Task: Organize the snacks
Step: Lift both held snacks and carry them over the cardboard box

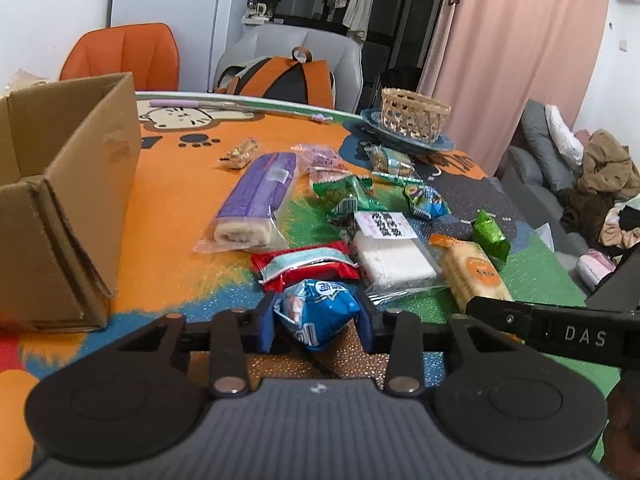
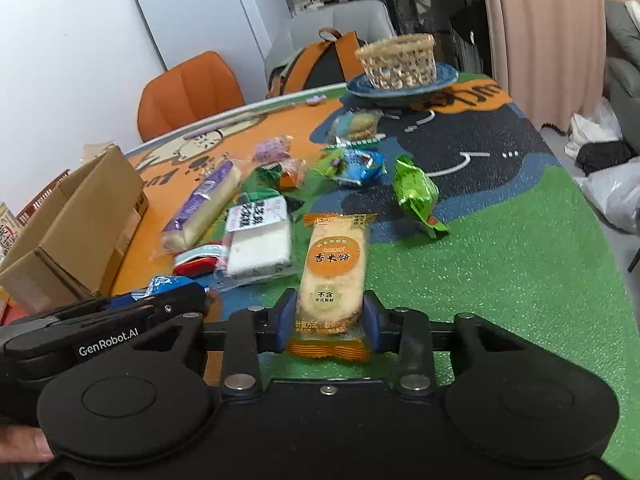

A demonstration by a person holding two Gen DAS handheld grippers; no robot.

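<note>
The cardboard box (image 1: pixel 60 200) is the landmark, open-topped and stiff, probably where the snacks go. Just right of its near corner, the left gripper (image 1: pixel 316 320) is closed on a blue snack packet (image 1: pixel 316 312), a puffy, light, crinkly wrapper whose bulging middle suits the pads. Further right of the box, the right gripper (image 2: pixel 329 320) clamps the near end of a rice cracker pack (image 2: pixel 334 268). That pack is flat, light and likely brittle, so a gentle hold across its width seems wisest.
</note>
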